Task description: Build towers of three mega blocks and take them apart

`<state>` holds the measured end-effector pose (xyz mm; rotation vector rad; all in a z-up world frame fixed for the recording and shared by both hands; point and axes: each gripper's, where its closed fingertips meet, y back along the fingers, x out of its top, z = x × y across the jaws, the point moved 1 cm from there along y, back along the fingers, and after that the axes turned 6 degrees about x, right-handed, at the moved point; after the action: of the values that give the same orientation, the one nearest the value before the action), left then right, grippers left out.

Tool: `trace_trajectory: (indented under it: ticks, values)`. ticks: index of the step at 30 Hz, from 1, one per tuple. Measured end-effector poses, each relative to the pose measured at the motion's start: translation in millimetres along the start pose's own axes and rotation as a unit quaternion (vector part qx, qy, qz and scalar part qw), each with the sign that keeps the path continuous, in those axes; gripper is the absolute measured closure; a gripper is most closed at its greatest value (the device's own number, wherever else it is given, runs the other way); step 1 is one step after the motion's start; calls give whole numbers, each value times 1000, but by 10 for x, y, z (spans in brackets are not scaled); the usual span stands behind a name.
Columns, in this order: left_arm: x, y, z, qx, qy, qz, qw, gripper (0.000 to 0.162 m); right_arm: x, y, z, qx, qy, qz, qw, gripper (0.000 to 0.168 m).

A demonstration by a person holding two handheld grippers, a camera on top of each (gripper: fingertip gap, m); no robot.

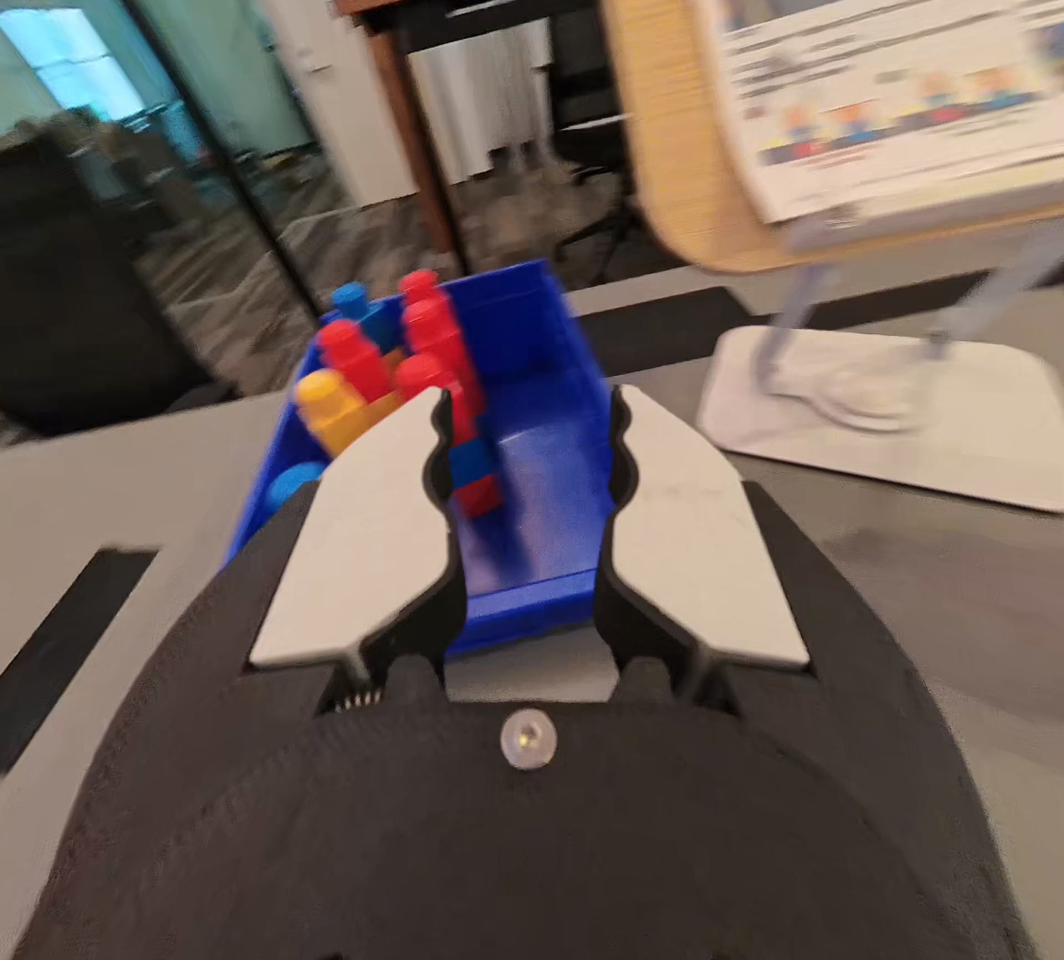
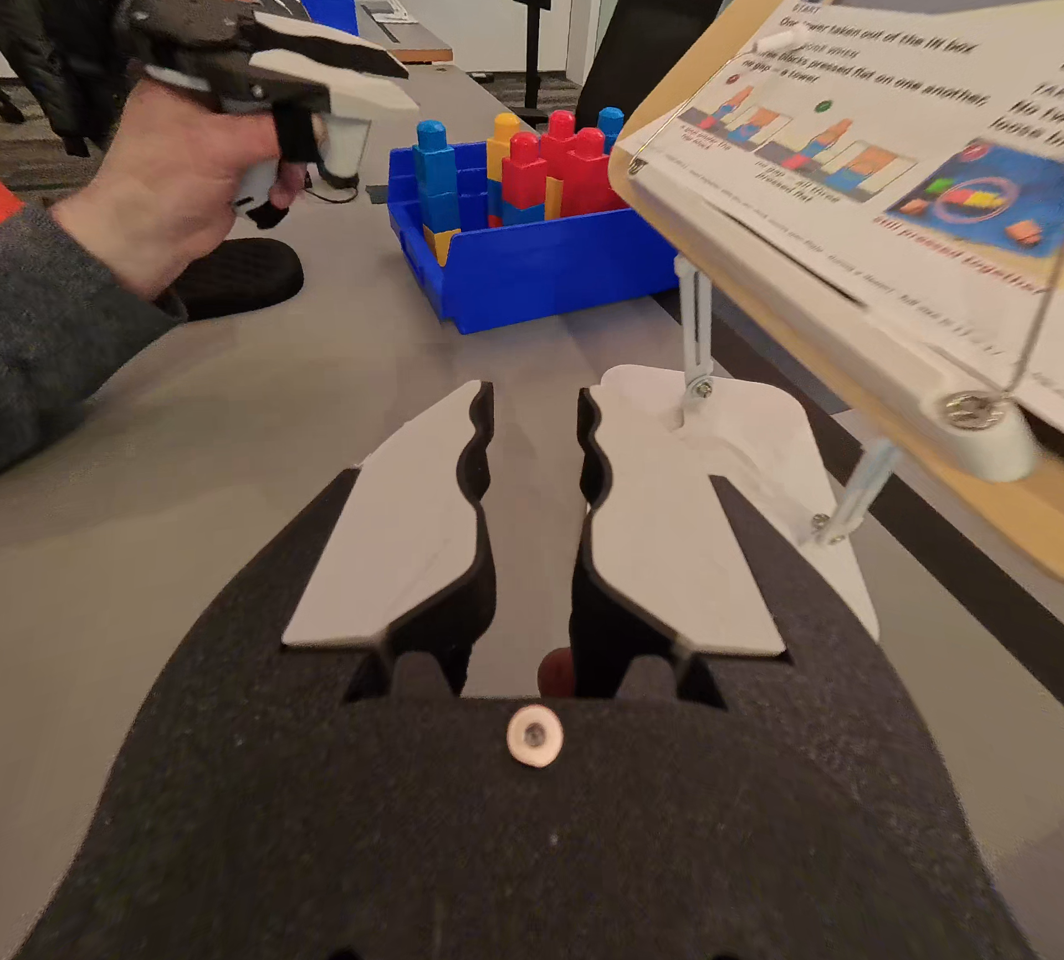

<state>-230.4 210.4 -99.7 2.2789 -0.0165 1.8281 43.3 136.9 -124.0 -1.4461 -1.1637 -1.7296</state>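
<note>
Jaws parted and empty, the left gripper (image 1: 528, 417) hangs directly over the blue bin (image 1: 581, 356), upright block towers (image 1: 426, 345) just ahead-left; the right gripper (image 2: 535, 397), also parted and empty, waits farther back above the tabletop (image 2: 288, 414).

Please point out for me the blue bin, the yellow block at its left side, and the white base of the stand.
blue bin (image 2: 553, 270), right wrist view, near front wall.
yellow block (image 1: 331, 405), left wrist view, its body.
white base (image 1: 921, 443), left wrist view, bare flat top.
</note>
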Motion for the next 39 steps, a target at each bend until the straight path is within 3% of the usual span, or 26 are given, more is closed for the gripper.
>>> trace_trajectory:
  ticks: [4, 9, 11, 16, 20, 25, 28, 32, 34, 37, 39]
  values:
    - [-411, -226, -671, 91, 42, -61, 993, 88, -286, -168, -67, -2, 28, -13, 1000, 143]
    - [-792, -530, -937, 131, 34, -129, 982, 75, -522, -277, -113, 11, 24, -27, 999, 143]
    - [-840, -591, -974, 147, -2, -145, 978, 82, -568, -292, -105, 10, 27, -32, 999, 144]
    - [-932, -717, -924, 142, -20, -151, 978, 124, -582, -294, -85, 12, 24, -31, 999, 144]
    - [-830, -648, -881, 123, -16, -130, 984, 125, -488, -253, -89, 19, 27, -18, 999, 143]
    - [-108, -239, -475, -6, -15, -58, 998, 125, -221, -191, -236, 77, 35, 1, 996, 132]
    - [400, 95, 152, -158, -20, -5, 987, 126, -12, -164, -354, 106, 47, 7, 993, 126]
    - [793, 454, 1113, -330, -53, 38, 942, 125, 205, -131, -535, 158, 41, 14, 986, 116]
    - [861, 645, 1611, -424, -56, 42, 903, 125, 239, -107, -603, 180, 36, 13, 983, 111]
    - [812, 797, 2202, -505, -78, 32, 859, 125, 239, -85, -649, 198, 32, 9, 980, 108]
    - [777, 821, 2448, -531, -80, 28, 843, 125, 197, -82, -644, 201, 34, -3, 979, 115]
